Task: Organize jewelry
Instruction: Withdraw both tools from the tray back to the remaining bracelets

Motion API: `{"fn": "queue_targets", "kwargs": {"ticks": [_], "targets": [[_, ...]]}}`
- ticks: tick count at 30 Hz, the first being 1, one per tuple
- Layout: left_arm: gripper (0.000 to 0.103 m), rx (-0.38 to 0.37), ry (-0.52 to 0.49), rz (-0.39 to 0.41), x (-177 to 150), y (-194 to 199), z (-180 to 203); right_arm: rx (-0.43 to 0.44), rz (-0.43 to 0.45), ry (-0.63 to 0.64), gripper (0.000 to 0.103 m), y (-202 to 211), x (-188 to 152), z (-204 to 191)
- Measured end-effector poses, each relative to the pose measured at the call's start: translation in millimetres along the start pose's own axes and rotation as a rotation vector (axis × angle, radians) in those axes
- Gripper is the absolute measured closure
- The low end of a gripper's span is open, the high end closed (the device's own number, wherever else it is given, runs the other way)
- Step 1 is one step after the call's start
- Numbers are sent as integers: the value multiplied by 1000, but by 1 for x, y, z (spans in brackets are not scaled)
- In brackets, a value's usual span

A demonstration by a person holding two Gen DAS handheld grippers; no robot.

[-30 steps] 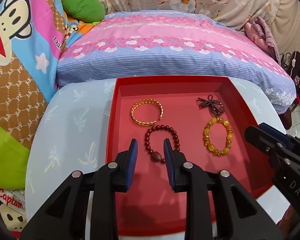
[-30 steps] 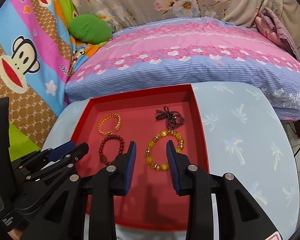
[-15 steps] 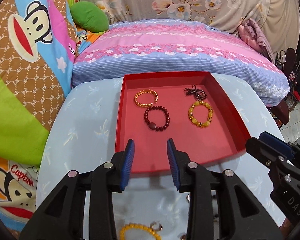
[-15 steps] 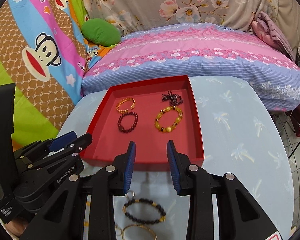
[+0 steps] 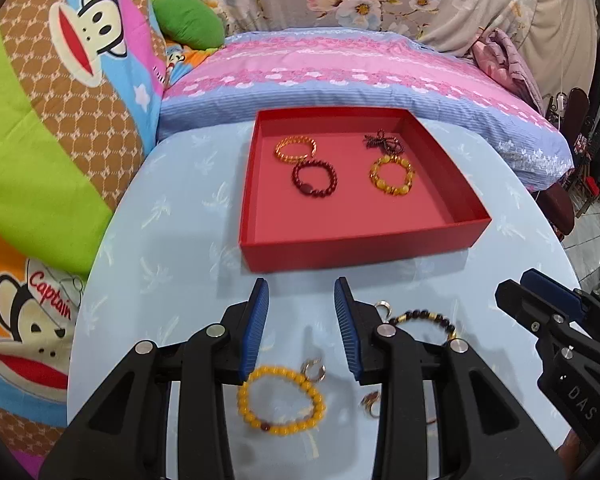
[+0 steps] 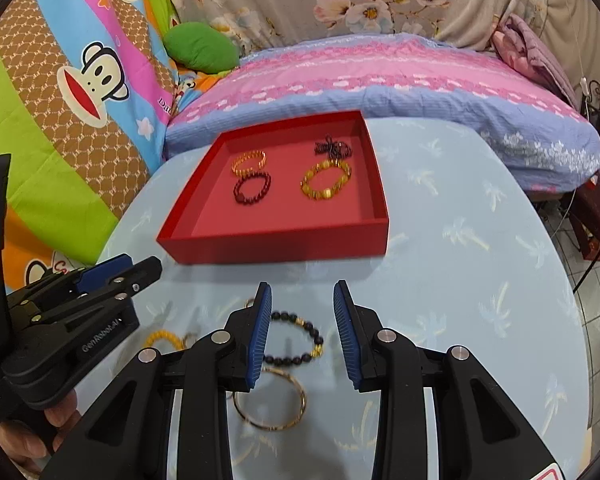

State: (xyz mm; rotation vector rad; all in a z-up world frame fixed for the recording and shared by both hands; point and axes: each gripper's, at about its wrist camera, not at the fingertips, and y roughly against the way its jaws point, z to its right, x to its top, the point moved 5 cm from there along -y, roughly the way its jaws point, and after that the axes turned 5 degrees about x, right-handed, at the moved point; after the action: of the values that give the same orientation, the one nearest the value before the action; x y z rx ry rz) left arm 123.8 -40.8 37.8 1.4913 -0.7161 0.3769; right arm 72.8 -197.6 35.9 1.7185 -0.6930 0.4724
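Both the left gripper (image 5: 302, 330) and the right gripper (image 6: 302, 334) hang part-open and empty, tilted down over a pale blue table (image 6: 460, 280) beside a bed (image 5: 340, 68), the red tray (image 5: 356, 246) of bracelets at twelve o'clock, a yellow bead bracelet (image 5: 280, 400) and a black bead bracelet (image 6: 300, 340) lying loose under them.

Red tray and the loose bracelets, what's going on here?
A person is sorting jewelry with a handheld gripper in each hand. Four pieces already lie in the red tray: a gold bangle, a dark red bead bracelet, an amber bead bracelet and a dark beaded piece. The left gripper and right gripper hang over the table, jaws apart, holding nothing. On the table lie a yellow bead bracelet, a black bead bracelet, a thin gold bangle and small rings.
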Motion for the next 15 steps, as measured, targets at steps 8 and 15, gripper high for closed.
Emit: {"fn": "queue_targets", "kwargs": {"ticks": [8, 15], "targets": [[70, 11, 40, -51, -40, -6, -24, -15, -59, -10, 71, -10, -33, 4], [69, 11, 66, -107, -78, -15, -42, -19, -89, -21, 71, -17, -50, 7]]}}
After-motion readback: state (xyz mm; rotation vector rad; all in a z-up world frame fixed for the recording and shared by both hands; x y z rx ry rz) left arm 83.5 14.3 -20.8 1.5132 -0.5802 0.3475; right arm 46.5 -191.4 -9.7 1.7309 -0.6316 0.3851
